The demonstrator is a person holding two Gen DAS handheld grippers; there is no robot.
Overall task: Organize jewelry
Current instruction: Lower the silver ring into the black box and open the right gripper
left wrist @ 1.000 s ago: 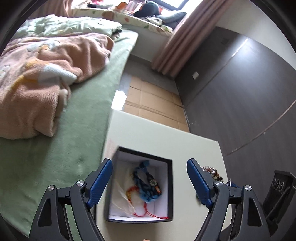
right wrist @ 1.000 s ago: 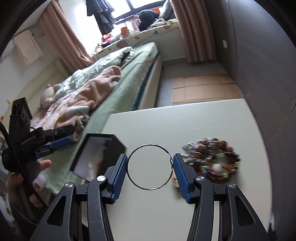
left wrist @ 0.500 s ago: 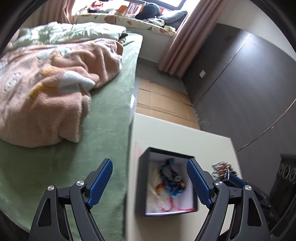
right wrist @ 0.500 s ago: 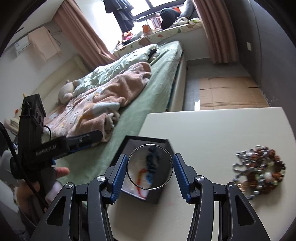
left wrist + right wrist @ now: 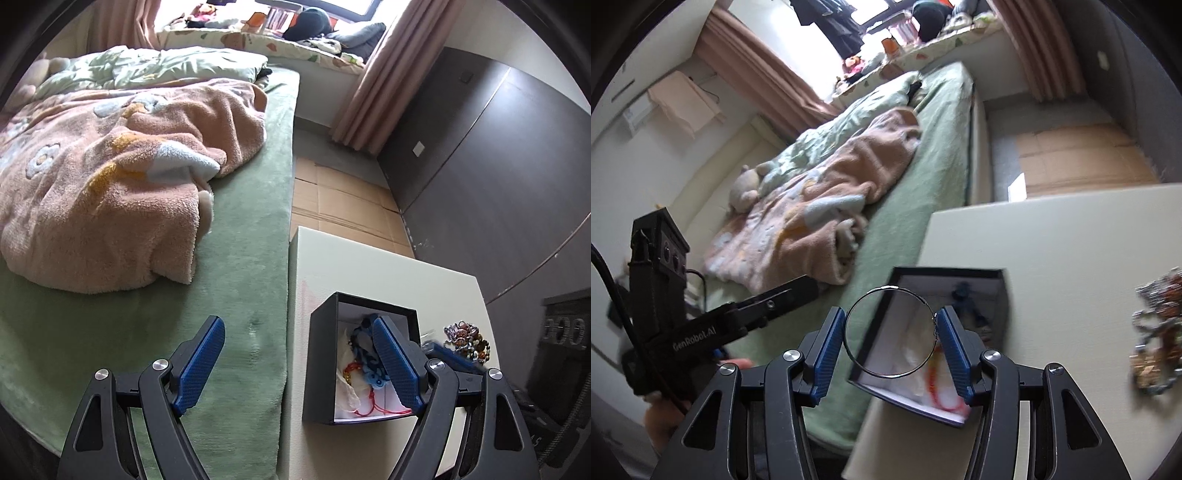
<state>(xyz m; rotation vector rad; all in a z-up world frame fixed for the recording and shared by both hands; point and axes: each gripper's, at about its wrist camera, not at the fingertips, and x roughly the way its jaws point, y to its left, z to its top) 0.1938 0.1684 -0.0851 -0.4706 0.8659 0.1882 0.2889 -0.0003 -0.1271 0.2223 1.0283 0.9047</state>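
Ring (image 5: 891, 332) pinched in right gripper (image 5: 892, 341) over box (image 5: 1004, 291), which holds bracelets (image 5: 365, 354); left gripper (image 5: 297, 360) spread; bead pile (image 5: 1158, 336) at 3 o'clock remains.

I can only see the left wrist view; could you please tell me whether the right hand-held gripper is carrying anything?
Observer: Yes. The right hand-held gripper clamps a thin metal ring between its blue pads.
Operator: Thank you. Where is that ring relative to the box?
Observer: In the right wrist view it overlaps the bed-side corner of the open black box. I cannot tell how high above the box it is.
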